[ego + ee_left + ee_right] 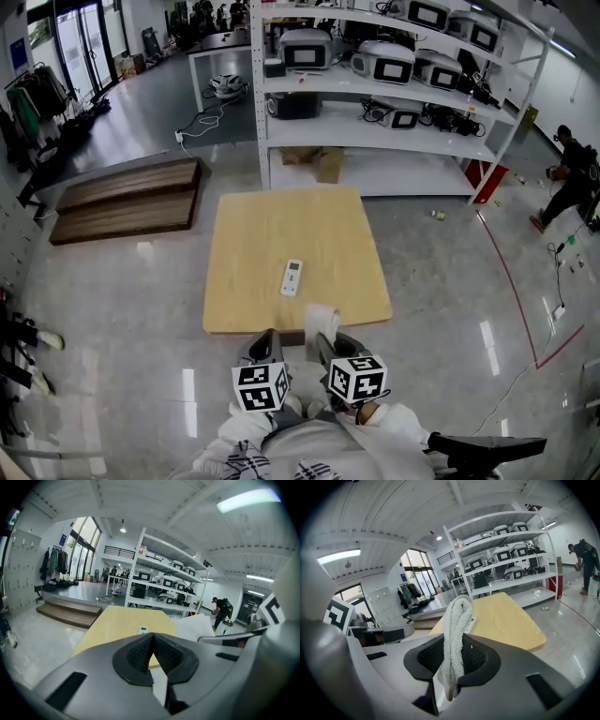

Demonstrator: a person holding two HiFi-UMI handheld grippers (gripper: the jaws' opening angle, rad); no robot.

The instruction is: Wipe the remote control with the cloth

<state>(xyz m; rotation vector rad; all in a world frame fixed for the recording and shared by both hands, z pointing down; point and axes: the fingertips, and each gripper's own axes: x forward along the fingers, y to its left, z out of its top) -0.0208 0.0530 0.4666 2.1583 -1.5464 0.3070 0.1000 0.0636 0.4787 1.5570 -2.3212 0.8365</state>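
Student: Left gripper (268, 336) and right gripper (324, 339) are seen nearest, side by side at the near edge of the scene. How are their jaws set?

Legend: On the left gripper the jaws are shown fully closed, pad against pad, and nothing is held between them. On the right gripper the jaws are shown clamped on a folded white cloth (457, 620), which stands up past the tips and hangs a little below the pads.

Student: Where is the remote control (292, 277) placed?

Legend: It is laid flat on the light wooden table (253, 234), near the middle and somewhat toward the near edge, with its long axis running near to far. It is touched by neither gripper. The cloth is held over the table's near edge, nearer than the remote control and slightly to its right, apart from it.

Student: What is shown around the table?

Legend: White shelving (394, 173) loaded with grey-and-white devices is set beyond the far edge. Low wooden steps (127, 197) are seen on the floor to the far left. A person (570, 183) is seen at the far right, well apart from the table.
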